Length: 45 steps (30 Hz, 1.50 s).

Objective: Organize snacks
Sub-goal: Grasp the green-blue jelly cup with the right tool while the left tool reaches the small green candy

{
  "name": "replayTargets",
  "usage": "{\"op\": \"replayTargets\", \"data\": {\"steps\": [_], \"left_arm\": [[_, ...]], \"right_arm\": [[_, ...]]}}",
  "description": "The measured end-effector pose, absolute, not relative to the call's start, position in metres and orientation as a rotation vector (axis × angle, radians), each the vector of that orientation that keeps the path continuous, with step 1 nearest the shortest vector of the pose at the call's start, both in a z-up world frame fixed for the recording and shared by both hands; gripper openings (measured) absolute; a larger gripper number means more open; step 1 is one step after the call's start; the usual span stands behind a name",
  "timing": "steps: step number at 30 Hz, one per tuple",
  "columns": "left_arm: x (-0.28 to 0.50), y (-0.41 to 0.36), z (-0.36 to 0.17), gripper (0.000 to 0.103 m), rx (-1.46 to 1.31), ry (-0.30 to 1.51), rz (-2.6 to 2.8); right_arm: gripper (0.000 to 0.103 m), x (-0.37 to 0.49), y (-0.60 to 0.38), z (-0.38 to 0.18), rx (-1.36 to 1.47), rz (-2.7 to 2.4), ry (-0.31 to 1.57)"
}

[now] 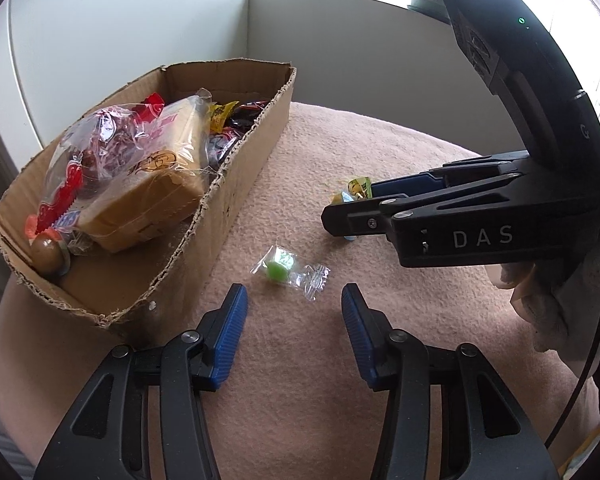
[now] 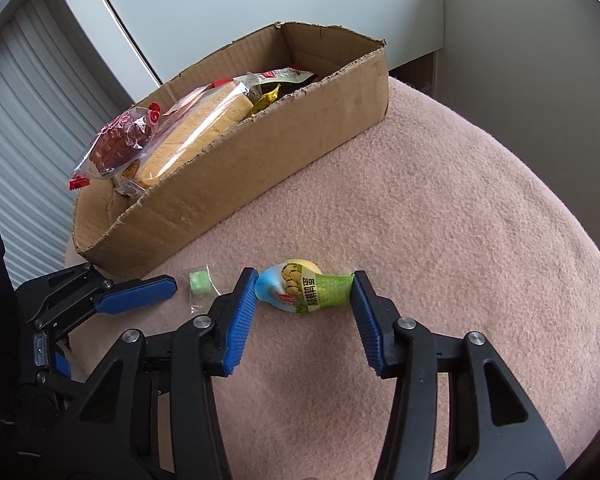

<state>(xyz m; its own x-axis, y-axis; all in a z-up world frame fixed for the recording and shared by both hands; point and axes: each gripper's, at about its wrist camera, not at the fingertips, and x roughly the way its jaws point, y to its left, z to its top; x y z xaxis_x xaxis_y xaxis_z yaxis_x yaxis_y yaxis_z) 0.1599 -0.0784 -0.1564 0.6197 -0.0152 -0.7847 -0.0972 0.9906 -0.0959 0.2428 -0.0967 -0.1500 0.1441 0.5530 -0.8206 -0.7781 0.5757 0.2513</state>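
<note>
- While lying on pink fleece cloth, pinched end to end in right gripper: green-and-blue plastic snack packet.
- Left gripper half-spread, empty; clear-wrapped green candy just ahead, untouched.
- Brown cardboard box of bagged snacks close alongside.

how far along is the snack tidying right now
Mostly done: the cardboard box already holds bread and several packets. In hand: the right gripper has its pads at both ends of the green snack pouch. Left: the green candy ahead of the open left gripper.
</note>
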Motion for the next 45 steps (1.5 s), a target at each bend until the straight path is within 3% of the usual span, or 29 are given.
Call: {"op": "replayTargets", "data": {"steps": [38, 42, 45], "left_arm": [[0.249, -0.103, -0.167, 0.047, -0.067, 0.949, 0.002], [0.255, -0.103, -0.167, 0.045, -0.073, 0.949, -0.009], [0.253, -0.101, -0.166, 0.036, -0.071, 0.949, -0.016]], "right_arm": [[0.049, 0.258, -0.207, -0.149, -0.136, 0.807, 1.0], [0.049, 0.258, -0.21, -0.149, -0.12, 0.811, 0.993], [0.048, 0.258, -0.208, -0.149, -0.118, 0.811, 0.989]]}}
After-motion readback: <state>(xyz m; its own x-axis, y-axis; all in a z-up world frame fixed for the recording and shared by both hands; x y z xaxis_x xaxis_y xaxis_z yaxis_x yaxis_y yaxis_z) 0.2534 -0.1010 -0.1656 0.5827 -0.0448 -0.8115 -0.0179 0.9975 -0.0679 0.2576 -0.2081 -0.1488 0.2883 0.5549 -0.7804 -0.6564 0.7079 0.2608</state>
